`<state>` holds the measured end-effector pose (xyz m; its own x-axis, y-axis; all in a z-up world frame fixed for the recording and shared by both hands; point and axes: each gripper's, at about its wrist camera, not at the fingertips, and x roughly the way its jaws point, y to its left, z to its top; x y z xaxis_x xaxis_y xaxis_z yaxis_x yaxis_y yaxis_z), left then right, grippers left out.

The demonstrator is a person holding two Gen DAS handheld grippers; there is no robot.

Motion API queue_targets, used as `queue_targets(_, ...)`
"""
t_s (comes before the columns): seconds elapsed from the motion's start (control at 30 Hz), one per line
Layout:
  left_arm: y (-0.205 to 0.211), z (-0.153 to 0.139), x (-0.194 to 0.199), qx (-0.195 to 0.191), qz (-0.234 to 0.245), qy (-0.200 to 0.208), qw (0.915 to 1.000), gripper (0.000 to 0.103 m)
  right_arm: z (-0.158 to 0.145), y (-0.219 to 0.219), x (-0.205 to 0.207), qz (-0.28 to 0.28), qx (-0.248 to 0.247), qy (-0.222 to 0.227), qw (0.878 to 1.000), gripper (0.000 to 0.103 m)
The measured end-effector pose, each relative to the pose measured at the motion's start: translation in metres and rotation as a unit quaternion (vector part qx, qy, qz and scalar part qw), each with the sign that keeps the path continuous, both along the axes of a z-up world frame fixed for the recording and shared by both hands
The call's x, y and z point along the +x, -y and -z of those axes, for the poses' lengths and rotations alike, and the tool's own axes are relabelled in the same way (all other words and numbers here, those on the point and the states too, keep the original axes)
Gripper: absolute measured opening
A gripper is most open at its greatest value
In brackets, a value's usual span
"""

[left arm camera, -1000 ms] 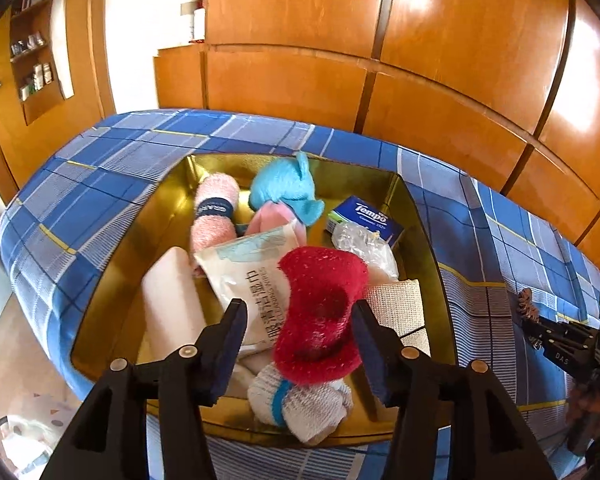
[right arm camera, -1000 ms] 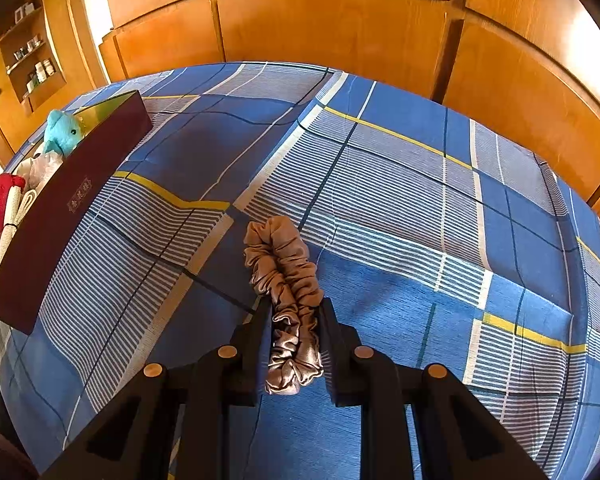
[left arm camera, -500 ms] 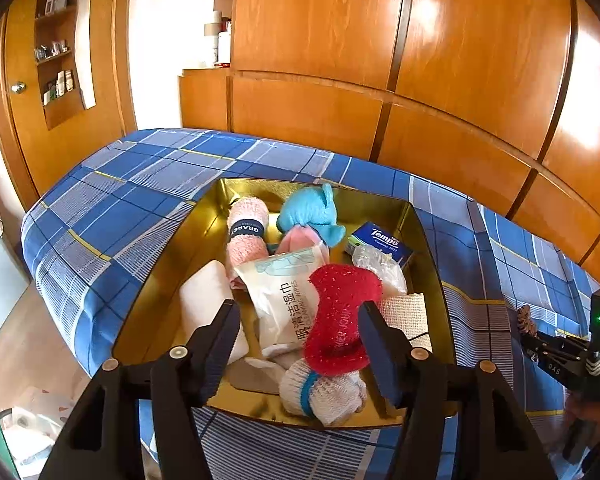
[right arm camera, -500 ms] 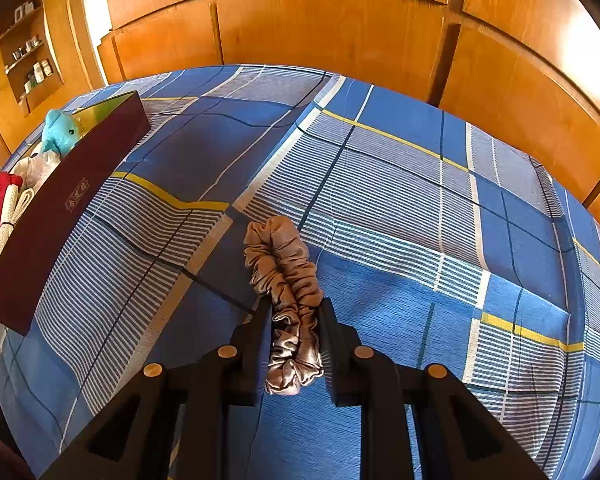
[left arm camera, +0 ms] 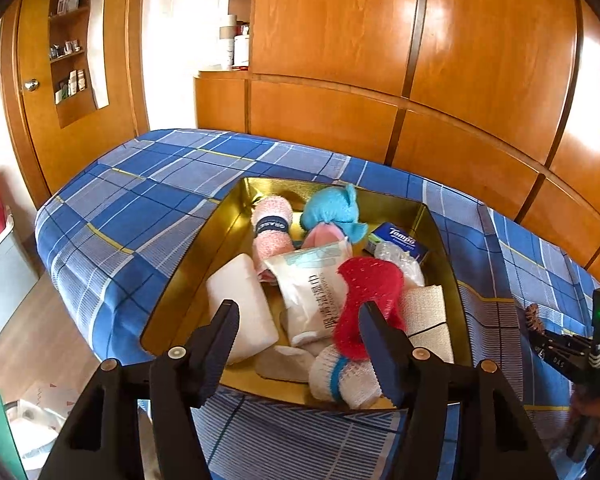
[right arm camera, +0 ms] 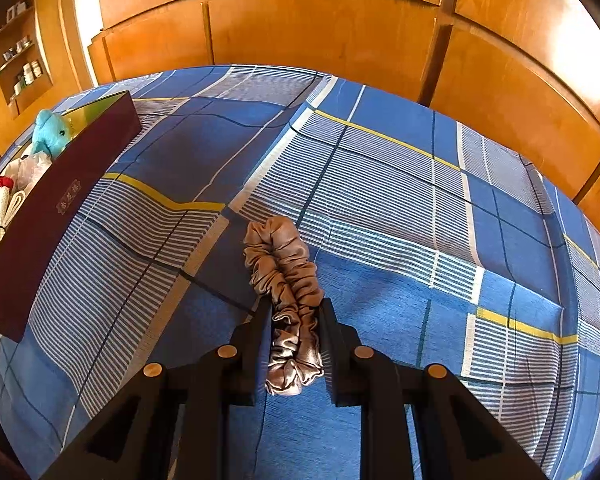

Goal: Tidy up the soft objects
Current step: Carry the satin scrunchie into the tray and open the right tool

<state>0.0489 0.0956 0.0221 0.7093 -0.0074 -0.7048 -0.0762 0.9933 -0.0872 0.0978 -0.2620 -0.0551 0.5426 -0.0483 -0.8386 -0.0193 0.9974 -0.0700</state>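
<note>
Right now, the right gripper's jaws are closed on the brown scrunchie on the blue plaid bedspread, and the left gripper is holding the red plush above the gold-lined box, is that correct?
Not quite. The left gripper holds nothing: in the left wrist view its jaws stand open, having just been opening, and the red plush lies in the gold-lined box. The rest is right: the right gripper grips the brown scrunchie on the blue plaid bedspread.

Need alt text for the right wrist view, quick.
The right gripper has its jaws shut on a taupe satin scrunchie lying on a blue plaid bedspread. At far left stands a maroon box holding a blue plush; wooden wardrobe behind.
</note>
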Motion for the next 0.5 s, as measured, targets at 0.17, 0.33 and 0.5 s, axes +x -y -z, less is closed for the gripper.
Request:
queue_targets(0.17, -0.015, 0.002, -0.006, 0.004, -0.018, -0.001, 0.9998, 0.063, -0.002, -0.004, 0.001, 0.02, -0.011, -0.006, 1.0, 0.02)
queue_targets(0.33, -0.027, 0.005, -0.009, 0.007, -0.033, -0.002, 0.9994, 0.064, -0.014, -0.004, -0.001, 0.043, 0.001, 0.0, 0.999, 0.019)
queue_targets(0.5, -0.039, 0.007, -0.013, 0.003, -0.047, -0.003, 0.9989, 0.064, -0.042, -0.023, -0.005, 0.027, 0.028, 0.034, 0.999, 0.019)
